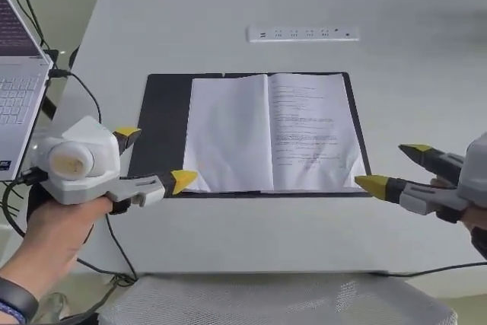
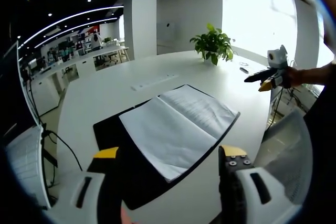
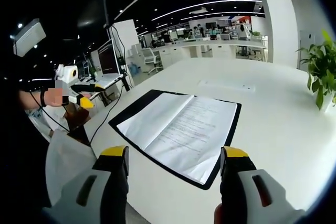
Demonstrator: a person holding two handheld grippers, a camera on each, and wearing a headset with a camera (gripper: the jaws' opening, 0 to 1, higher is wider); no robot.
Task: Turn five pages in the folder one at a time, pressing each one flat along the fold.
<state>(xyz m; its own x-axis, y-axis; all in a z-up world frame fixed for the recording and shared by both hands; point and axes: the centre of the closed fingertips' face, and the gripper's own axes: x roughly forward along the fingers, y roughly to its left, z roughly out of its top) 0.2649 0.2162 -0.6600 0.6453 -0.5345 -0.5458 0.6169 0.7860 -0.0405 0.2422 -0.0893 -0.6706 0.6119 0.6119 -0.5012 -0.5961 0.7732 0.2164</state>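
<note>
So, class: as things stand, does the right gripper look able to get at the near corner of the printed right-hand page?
Probably yes. The right gripper hangs open just beside the near right corner of the printed page, with bare table between them and nothing lying on the page.

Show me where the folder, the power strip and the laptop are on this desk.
folder [image 1: 164,127]: head view, on the bare black cover left of the pages.
power strip [image 1: 303,33]: head view, on the middle of its white body.
laptop [image 1: 17,100]: head view, on its keyboard.
</note>
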